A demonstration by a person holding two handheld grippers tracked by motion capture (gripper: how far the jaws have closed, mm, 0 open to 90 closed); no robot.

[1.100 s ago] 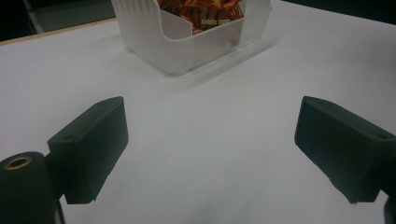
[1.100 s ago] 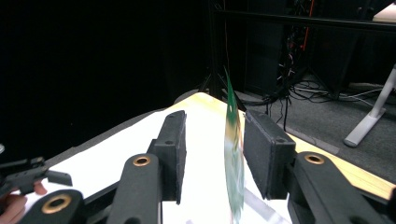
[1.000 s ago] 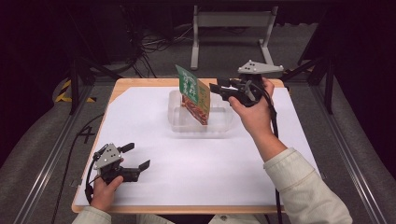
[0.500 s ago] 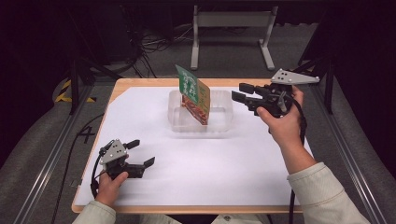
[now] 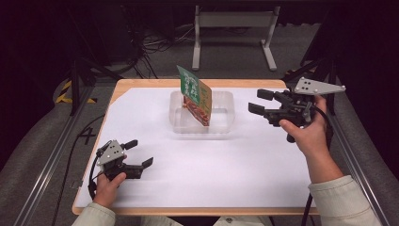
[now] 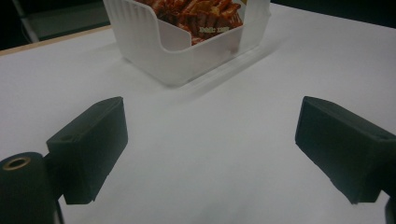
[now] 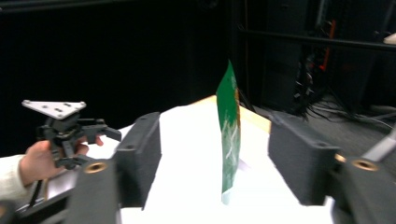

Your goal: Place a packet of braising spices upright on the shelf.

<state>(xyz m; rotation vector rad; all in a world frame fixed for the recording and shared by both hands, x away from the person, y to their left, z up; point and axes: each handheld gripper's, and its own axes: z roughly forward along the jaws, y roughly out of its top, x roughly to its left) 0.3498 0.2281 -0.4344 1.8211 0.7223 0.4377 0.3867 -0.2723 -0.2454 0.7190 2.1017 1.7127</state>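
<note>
My left gripper (image 5: 134, 154) rests on the tabletop (image 5: 244, 179) near its front left corner, well apart from the clear tray (image 5: 221, 123), jaws released and nothing between them. The snack bag (image 5: 195, 100) stands upright, slightly tilted, inside that tray, at the middle of the tabletop's far half. My right gripper (image 5: 260, 100) hangs to the right of the tray, near it but clear of the bag; its jaws have just been opening and hold nothing.

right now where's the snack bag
In the high view the snack bag stands tilted in the clear plastic container at the table's far middle, left of the open right gripper.
</note>
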